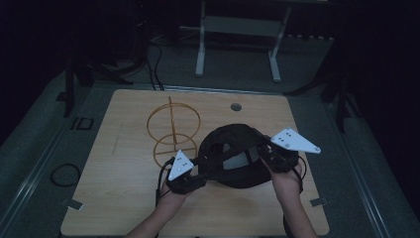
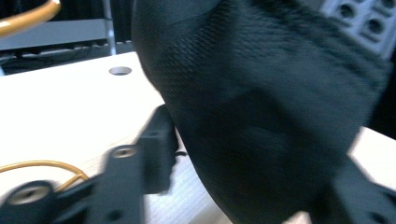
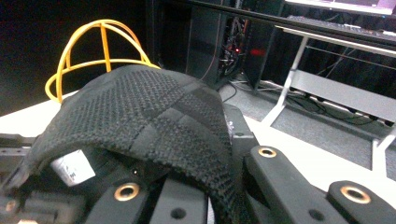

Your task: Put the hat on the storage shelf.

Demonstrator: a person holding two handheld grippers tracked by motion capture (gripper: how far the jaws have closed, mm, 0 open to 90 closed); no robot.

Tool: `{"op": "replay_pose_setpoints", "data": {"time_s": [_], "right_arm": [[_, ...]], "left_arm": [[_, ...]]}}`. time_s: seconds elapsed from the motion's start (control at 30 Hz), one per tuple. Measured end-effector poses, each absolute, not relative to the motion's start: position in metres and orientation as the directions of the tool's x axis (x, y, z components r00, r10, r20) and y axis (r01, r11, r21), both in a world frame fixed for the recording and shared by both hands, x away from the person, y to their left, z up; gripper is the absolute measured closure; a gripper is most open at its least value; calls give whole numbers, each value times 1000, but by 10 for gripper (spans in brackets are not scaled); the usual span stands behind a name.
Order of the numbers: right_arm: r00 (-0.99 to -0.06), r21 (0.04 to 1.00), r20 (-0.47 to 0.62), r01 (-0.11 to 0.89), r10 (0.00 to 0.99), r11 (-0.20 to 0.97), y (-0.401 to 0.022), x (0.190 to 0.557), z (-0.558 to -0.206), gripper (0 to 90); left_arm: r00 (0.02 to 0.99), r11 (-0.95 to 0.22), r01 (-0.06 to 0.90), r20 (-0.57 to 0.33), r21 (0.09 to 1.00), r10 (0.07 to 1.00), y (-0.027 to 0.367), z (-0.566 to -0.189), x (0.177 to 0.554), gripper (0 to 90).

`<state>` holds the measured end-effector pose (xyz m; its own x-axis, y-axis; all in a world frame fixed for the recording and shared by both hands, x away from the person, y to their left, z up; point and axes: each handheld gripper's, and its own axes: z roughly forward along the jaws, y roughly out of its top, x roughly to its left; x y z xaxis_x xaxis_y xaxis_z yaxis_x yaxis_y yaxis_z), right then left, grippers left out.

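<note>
A: High view: wire frame (image 1: pixel 173 131) just behind the cap (image 1: pixel 236 154); wood table (image 1: pixel 124 198), dark room.
B: I see left gripper (image 1: pixel 198 171) and right gripper (image 1: pixel 265 151) both clamped on cap.

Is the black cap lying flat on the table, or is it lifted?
Lifted, at least partly. The black cap is gripped at its rim by both grippers, left and right, its inside label visible beneath.

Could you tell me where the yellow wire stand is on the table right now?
In the high view the yellow wire stand sits left of centre on the wooden table, just left of the black cap, beyond the left gripper.
</note>
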<state>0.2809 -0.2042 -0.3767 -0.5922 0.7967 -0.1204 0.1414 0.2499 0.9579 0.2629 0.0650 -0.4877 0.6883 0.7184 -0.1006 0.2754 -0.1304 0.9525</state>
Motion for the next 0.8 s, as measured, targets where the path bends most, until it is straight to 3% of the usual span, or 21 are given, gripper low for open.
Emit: {"op": "replay_pose_setpoints", "data": {"time_s": [0.03, 0.07, 0.1, 0.17, 0.8], "right_arm": [[-592, 958, -120, 142, 797, 250, -205, 280, -377, 887], [-591, 957, -119, 147, 798, 251, -205, 279, -379, 887], [-591, 957, -119, 147, 798, 251, -205, 279, -379, 887], [-589, 955, -119, 152, 800, 255, -205, 278, -382, 887], [-582, 962, -35, 202, 813, 186, -232, 253, -420, 884]], "left_arm": [[682, -134, 275, -94, 952, 726, 65, -487, 263, 629], [681, -125, 278, -104, 952, 725, 65, -487, 263, 750], [677, -128, 279, -100, 952, 729, 65, -487, 262, 750], [667, -135, 268, -82, 954, 741, 64, -485, 261, 865], [625, -144, 229, -32, 963, 780, 58, -443, 257, 884]]}}
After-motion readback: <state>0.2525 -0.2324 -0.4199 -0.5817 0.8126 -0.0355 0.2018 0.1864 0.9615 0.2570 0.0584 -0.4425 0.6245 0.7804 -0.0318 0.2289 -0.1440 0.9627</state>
